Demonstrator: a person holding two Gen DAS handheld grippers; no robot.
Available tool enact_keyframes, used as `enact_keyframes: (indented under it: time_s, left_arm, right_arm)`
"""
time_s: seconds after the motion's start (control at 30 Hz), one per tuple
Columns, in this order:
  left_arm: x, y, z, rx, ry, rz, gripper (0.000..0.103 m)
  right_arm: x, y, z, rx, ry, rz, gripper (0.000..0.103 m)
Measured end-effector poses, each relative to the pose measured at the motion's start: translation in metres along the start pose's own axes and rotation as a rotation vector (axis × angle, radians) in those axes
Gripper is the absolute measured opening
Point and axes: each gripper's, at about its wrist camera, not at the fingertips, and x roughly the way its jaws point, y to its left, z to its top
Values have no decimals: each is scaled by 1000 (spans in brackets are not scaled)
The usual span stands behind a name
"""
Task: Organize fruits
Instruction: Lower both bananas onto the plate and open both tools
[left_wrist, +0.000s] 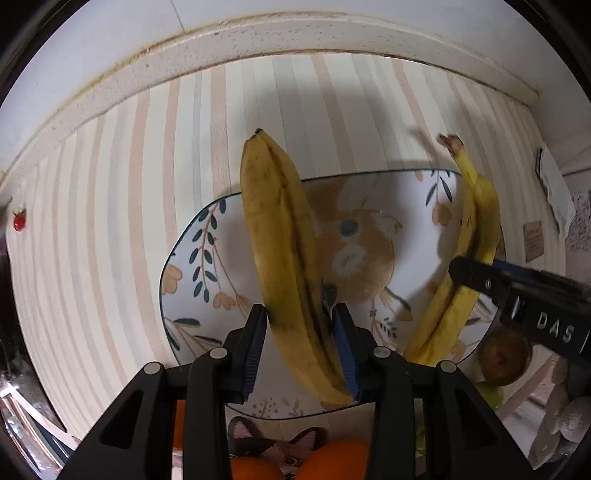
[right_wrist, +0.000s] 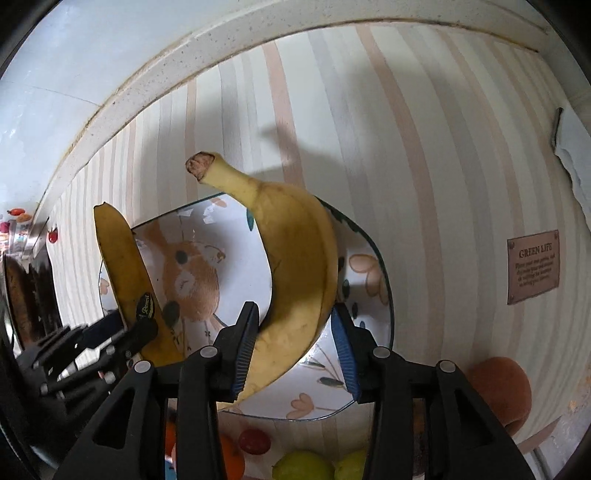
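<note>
My left gripper (left_wrist: 299, 332) is shut on a brownish-yellow banana (left_wrist: 280, 251) and holds it above a white rabbit-print plate (left_wrist: 192, 258). My right gripper (right_wrist: 293, 332) is shut on a second, brighter banana (right_wrist: 295, 266) with its stem up, above the same plate (right_wrist: 369, 280). In the left wrist view the second banana (left_wrist: 476, 221) hangs at the right in the right gripper's fingers (left_wrist: 476, 277). In the right wrist view the first banana (right_wrist: 125, 266) shows at the left in the left gripper's fingers (right_wrist: 142, 332).
Oranges (left_wrist: 332, 458) lie on a cat-print plate (left_wrist: 273, 439) below. A kiwi (left_wrist: 504, 356) sits right of the rabbit plate. A peach (right_wrist: 498, 387), green fruits (right_wrist: 303, 467) and a red fruit (right_wrist: 253, 441) lie near. A striped cloth (left_wrist: 110, 221) covers the table by the wall.
</note>
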Motion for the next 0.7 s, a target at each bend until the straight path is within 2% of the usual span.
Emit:
enact_keyframes:
  time_s: [0.1, 0.23, 0.47, 0.53, 0.57, 0.63, 0.7]
  left_arm:
    - [-3, -9, -11, 3, -20, 22, 32]
    - [-7, -11, -21, 5, -32, 28, 28]
    - [-12, -4, -25, -26, -29, 18, 28]
    - [-19, 1, -29, -52, -31, 20, 28]
    - [-24, 4, -32, -69, -39, 16, 29]
    - [-35, 11, -36, -86, -58, 10, 30]
    - [-43, 13, -41, -96, -75, 11, 36]
  right_arm:
    - [-1, 4, -4, -19, 4, -14, 42]
    - [1, 8, -10, -49, 52, -20, 42]
    - [-3, 8, -16, -27, 35, -13, 42]
    - [-12, 10, -18, -36, 22, -2, 53]
    - [-17, 13, -19, -45, 8, -1, 61]
    - [-31, 16, -25, -79, -35, -32, 63]
    - [-42, 21, -33, -108, -71, -60, 73]
